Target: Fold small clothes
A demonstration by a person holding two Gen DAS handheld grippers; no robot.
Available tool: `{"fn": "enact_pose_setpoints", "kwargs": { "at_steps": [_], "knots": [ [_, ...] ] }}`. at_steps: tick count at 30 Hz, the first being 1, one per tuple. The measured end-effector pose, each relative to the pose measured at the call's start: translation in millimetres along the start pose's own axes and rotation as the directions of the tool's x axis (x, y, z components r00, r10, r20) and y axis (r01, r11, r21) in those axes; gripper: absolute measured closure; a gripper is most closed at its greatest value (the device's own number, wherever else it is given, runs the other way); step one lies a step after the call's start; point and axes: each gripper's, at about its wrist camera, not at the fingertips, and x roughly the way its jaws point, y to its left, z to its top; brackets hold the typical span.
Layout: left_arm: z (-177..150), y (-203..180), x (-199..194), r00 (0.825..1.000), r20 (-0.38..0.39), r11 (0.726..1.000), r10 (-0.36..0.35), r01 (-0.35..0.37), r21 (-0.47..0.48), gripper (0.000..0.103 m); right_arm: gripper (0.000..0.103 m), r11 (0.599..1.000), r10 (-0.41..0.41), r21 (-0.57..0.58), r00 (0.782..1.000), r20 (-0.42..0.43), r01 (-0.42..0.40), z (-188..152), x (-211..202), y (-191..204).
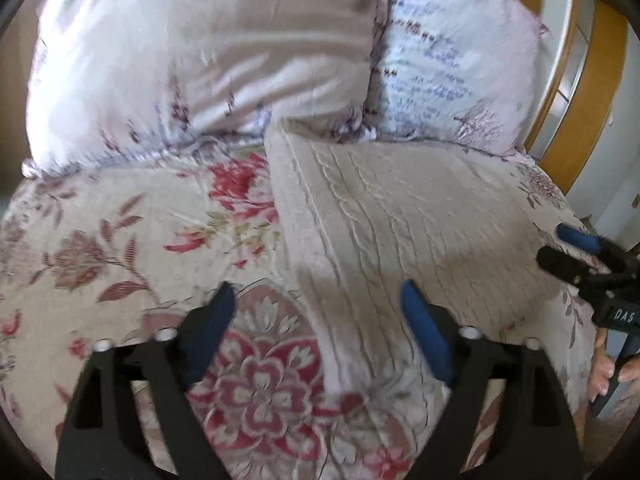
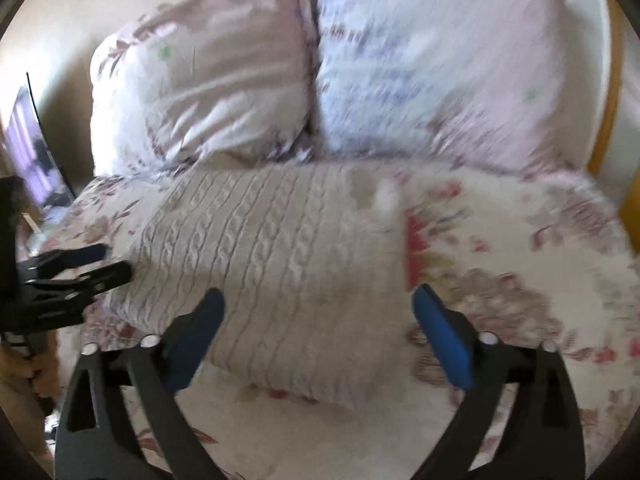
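Folded cable-knit sweater, pale beige-pink, lies flat on the floral bedspread as a thick rectangular stack; raised braid ribs run along its length, and layered edges show on its left side in the left wrist view. Its far end sits just in front of the two patterned pillows, close to the seam between them. In the right wrist view the sweater looks blurred, with a shaded near half and a sunlit far half.

Left tool hovers over the sweater's near left corner, jaws spread wide, holding nothing; its left blue pad is over the bedspread, its right pad over the knit. From the right wrist view the left tool points in at the sweater's left edge, tips just beside the fabric.

Right tool sits low over the sweater's near edge, jaws wide apart, empty, straddling the near right corner. In the left wrist view the right tool appears beside the sweater's right edge, with a hand below it on the handle.
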Motion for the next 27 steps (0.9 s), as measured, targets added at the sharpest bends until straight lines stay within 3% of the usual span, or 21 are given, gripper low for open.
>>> {"fn": "enact_pose_setpoints", "kwargs": {
  "at_steps": [2, 6, 10, 19, 27],
  "knots": [
    [-10.0, -0.4, -12.8, 0.999, 0.034, 0.999, 0.039, -0.039, -0.001, 0.002, 0.001, 0.999, -0.039, 0.002, 0.998, 0.056, 0.039, -8.5, -14.0, 1.7],
    [-27.6, -2.0, -24.7, 0.998, 0.036, 0.998, 0.056, -0.055, -0.015, 0.002, 0.001, 0.999, -0.046, 0.025, 0.995, 0.089, 0.044, -22.2, -25.5, 2.6],
    [-38.8, -14.6, -21.7, 0.994, 0.014, 0.994, 0.107, -0.107, 0.021, 0.002, 0.001, 0.998, 0.008, 0.055, 0.999, 0.049, -0.011, -31.1, -22.9, 4.1],
    [-44.1, -28.0, 0.3, 0.988, -0.061, 0.99, 0.138, -0.135, 0.05, 0.002, 0.001, 0.996, -0.022, 0.086, 0.998, -0.062, 0.027, -46.9, -4.1, 14.2],
    [-45.3, -28.6, 13.0, 0.982, -0.112, 0.987, 0.152, -0.146, 0.062, 0.002, 0.001, 0.996, -0.075, 0.033, 0.986, -0.146, 0.08, -53.5, 13.0, 24.3]
  ]
}}
